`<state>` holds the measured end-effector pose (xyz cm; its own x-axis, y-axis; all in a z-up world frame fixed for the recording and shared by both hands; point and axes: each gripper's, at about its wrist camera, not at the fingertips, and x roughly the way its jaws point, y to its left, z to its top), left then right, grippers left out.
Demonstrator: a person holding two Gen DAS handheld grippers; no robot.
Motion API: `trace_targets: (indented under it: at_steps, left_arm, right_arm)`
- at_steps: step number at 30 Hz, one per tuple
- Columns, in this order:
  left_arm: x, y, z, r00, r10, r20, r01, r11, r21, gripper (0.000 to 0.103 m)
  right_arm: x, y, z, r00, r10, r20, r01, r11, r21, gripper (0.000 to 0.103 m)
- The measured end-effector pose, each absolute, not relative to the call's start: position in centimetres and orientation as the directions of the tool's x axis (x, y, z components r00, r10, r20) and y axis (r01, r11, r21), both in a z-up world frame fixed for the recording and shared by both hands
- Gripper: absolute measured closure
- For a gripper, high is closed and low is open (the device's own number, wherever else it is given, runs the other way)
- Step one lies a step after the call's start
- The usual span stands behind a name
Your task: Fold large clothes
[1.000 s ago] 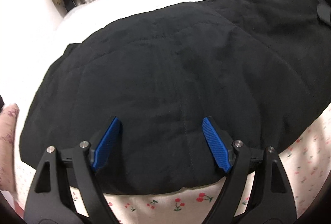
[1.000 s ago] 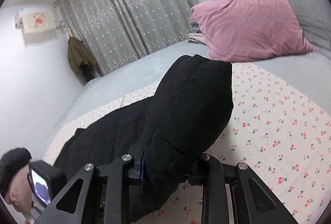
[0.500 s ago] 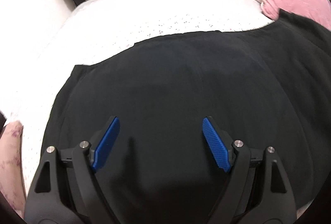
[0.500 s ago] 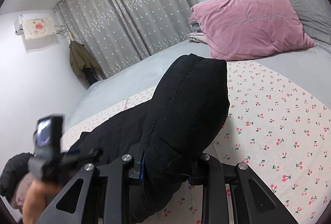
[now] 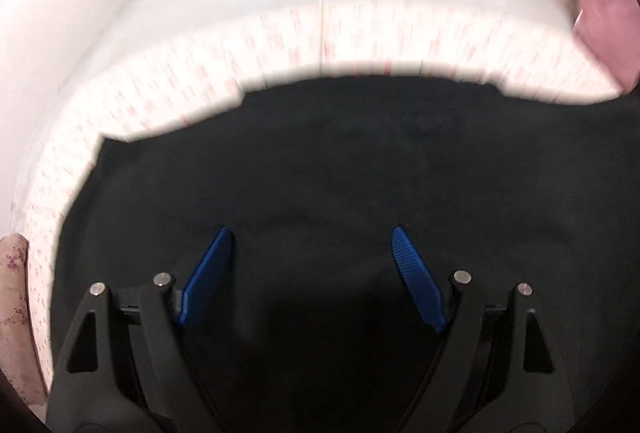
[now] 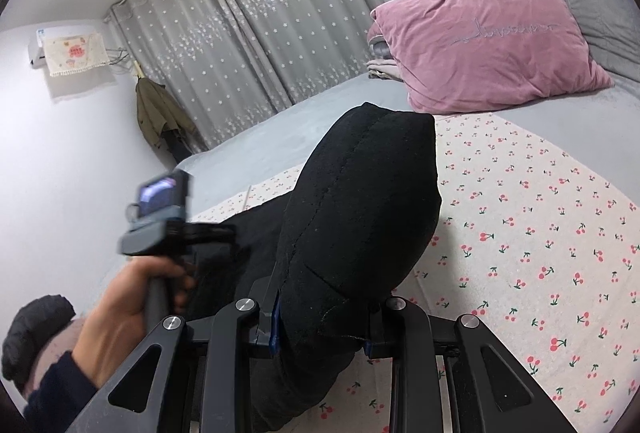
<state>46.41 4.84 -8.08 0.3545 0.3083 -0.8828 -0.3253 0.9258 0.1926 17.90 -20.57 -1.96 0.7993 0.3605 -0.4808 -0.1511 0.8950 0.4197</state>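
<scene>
Black padded cloth fills the right gripper (image 6: 320, 329), which is clamped on a bunched fold of the coat (image 6: 360, 209) and holds it raised above the bed (image 6: 540, 233). Left gripper (image 5: 312, 273) is spread wide, empty, over the flat part of the coat on the bed. A pink pillow (image 6: 480, 45) lies at the bed's far end.

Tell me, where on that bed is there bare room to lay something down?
The cherry-print sheet lies bare between the black garment and the pink pillow, and so does the grey bedding toward the curtains. It is crowded near the right gripper, clamped on the garment.
</scene>
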Motion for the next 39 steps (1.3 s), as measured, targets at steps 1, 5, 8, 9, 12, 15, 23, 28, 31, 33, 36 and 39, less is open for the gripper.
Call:
trace_targets:
  at_steps: [1, 5, 8, 9, 12, 15, 23, 28, 31, 33, 36, 39]
  left_arm:
    - [46.3, 4.8, -8.4, 0.373, 0.321, -0.871, -0.337, 0.921, 0.195, 0.017]
    - [44.8, 5.7, -6.6, 0.386, 0.246, -0.889, -0.341, 0.933, 0.110, 0.017]
    - [40.7, 6.5, -3.5, 0.455, 0.223, -0.862, -0.353, 0.934, 0.055, 0.017]
    - [38.9, 6.3, -2.9, 0.473, 0.211, -0.855, -0.338, 0.940, 0.044, 0.017]
    - [33.2, 5.4, -2.5, 0.506, 0.176, -0.844, -0.290, 0.957, 0.026, 0.017]
    - [28.2, 3.7, -3.8, 0.495, 0.110, -0.862, -0.237, 0.971, -0.012, 0.017]
    - [25.3, -0.6, -8.1, 0.514, 0.234, -0.826, -0.212, 0.967, 0.142, 0.014]
    - [24.4, 0.8, -6.2, 0.528, 0.149, -0.836, -0.228, 0.973, 0.030, 0.014]
    - [23.3, 0.0, -5.8, 0.552, 0.158, -0.818, -0.199, 0.978, 0.055, 0.014]
    - [23.4, -0.4, -7.2, 0.530, 0.170, -0.831, -0.165, 0.982, 0.095, 0.014]
    - [23.6, 0.1, -8.1, 0.564, 0.143, -0.813, -0.144, 0.987, 0.074, 0.009]
    - [23.2, 1.7, -7.1, 0.570, 0.073, -0.818, -0.125, 0.992, 0.001, 0.009]
  right_arm:
    - [17.9, -20.6, -2.0, 0.801, 0.359, -0.480, -0.150, 0.896, 0.419, 0.075]
    - [18.3, -20.8, -2.4, 0.800, 0.350, -0.487, -0.140, 0.899, 0.416, 0.075]
    - [18.4, -21.1, -2.4, 0.797, 0.355, -0.489, -0.134, 0.893, 0.430, 0.075]
    - [18.4, -21.1, -2.4, 0.796, 0.358, -0.488, -0.134, 0.891, 0.435, 0.075]
    - [18.1, -20.8, -2.2, 0.800, 0.356, -0.483, -0.137, 0.892, 0.430, 0.075]
    - [17.9, -20.7, -2.2, 0.804, 0.351, -0.479, -0.135, 0.893, 0.429, 0.075]
    - [17.5, -20.3, -2.1, 0.814, 0.348, -0.465, -0.147, 0.898, 0.416, 0.075]
    - [17.5, -20.0, -2.1, 0.822, 0.332, -0.462, -0.155, 0.912, 0.380, 0.075]
    - [17.6, -20.2, -2.3, 0.821, 0.328, -0.467, -0.146, 0.912, 0.384, 0.075]
    - [17.6, -20.2, -2.3, 0.821, 0.327, -0.468, -0.146, 0.913, 0.381, 0.075]
    - [17.3, -19.6, -2.2, 0.826, 0.310, -0.471, -0.153, 0.928, 0.341, 0.075]
    - [17.0, -19.0, -2.2, 0.834, 0.274, -0.479, -0.152, 0.948, 0.279, 0.075]
